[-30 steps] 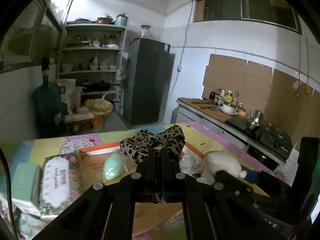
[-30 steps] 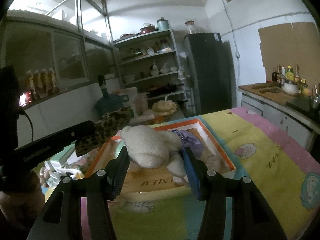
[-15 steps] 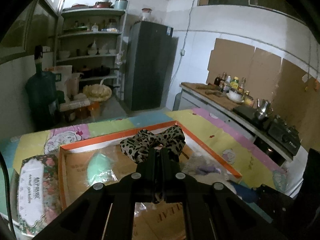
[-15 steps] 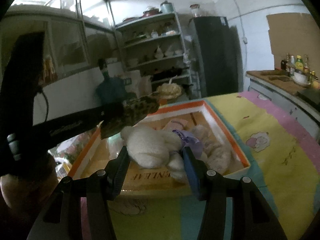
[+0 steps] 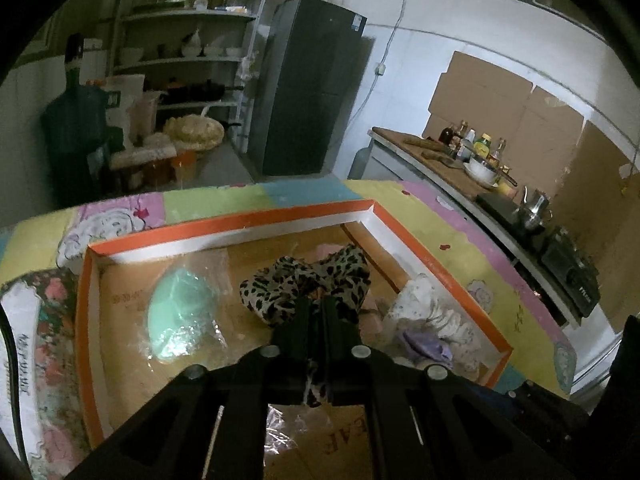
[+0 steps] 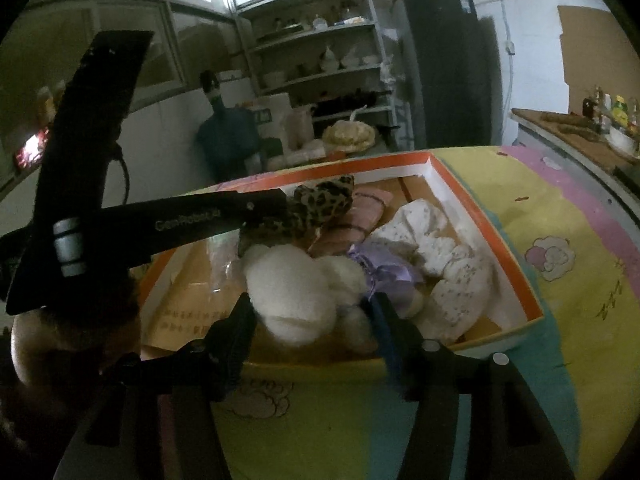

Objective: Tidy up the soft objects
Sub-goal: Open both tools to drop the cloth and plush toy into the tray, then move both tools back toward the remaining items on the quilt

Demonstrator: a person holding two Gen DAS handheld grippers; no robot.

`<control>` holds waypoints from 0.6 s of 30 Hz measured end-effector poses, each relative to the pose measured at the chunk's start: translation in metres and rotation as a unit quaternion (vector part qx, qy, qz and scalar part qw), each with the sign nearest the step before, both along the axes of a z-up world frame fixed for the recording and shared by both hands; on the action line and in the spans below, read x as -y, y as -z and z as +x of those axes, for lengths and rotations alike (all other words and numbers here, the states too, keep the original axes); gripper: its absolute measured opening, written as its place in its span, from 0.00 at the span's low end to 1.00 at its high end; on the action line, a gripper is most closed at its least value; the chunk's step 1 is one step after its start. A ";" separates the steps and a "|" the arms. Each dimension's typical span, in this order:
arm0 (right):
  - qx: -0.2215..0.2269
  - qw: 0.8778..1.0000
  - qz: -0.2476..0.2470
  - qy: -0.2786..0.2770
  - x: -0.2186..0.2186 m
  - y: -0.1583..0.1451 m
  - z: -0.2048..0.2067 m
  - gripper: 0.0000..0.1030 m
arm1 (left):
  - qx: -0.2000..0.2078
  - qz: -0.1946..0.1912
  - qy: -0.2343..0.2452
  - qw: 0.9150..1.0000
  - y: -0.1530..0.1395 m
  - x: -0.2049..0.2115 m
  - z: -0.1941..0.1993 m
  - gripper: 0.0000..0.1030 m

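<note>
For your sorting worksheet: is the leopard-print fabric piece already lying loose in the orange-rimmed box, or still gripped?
Still gripped. The left gripper is shut on the leopard-print fabric, held over the box interior.

Both wrist views look closely down into the shared orange-rimmed box (image 5: 256, 220) (image 6: 480, 208).

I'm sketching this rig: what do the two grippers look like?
Both are matte black with silver screw heads. The left gripper has white "GenRobot.AI" lettering, a grey ribbed cylinder and a black cable. The right gripper has one blue-faced and one black finger.
</note>
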State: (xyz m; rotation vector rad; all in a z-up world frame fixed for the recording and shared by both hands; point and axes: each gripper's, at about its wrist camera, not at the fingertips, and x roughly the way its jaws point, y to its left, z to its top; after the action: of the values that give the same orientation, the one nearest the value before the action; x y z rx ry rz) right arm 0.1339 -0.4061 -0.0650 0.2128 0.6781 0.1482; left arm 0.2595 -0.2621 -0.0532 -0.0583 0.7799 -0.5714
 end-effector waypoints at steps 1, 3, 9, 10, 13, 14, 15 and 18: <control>0.001 1.000 0.002 0.000 0.001 0.000 -0.001 0.62 | -0.001 -0.001 -0.001 1.000 0.000 0.000 0.000 0.14; 0.003 1.000 0.003 0.001 0.001 -0.001 -0.001 0.65 | -0.003 -0.008 0.002 1.000 -0.001 -0.002 0.000 0.25; 0.010 1.000 -0.001 0.007 -0.002 -0.001 -0.008 0.69 | 0.027 -0.033 0.005 0.999 -0.019 -0.008 -0.013 0.59; 0.010 1.000 0.000 0.007 -0.002 -0.002 -0.009 0.70 | 0.032 -0.035 0.004 0.999 -0.022 -0.009 -0.016 0.60; 0.013 1.000 0.000 0.008 -0.004 -0.004 -0.011 0.70 | 0.050 -0.042 0.005 0.998 -0.037 -0.013 -0.025 0.62; 0.014 1.000 0.001 0.009 -0.005 -0.005 -0.013 0.70 | 0.058 -0.043 0.006 0.997 -0.042 -0.014 -0.030 0.62; 0.015 1.000 0.002 0.010 -0.006 -0.006 -0.014 0.70 | 0.064 -0.042 0.005 0.997 -0.045 -0.016 -0.033 0.62; 0.023 1.000 0.005 0.012 -0.010 -0.011 -0.019 0.70 | 0.089 -0.037 -0.001 0.995 -0.058 -0.023 -0.049 0.62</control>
State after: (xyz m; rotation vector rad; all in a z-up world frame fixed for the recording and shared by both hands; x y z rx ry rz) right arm 0.1153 -0.3965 -0.0535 0.2264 0.6280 0.1334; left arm 0.2105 -0.2390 0.0052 -0.0755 0.5858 -0.5954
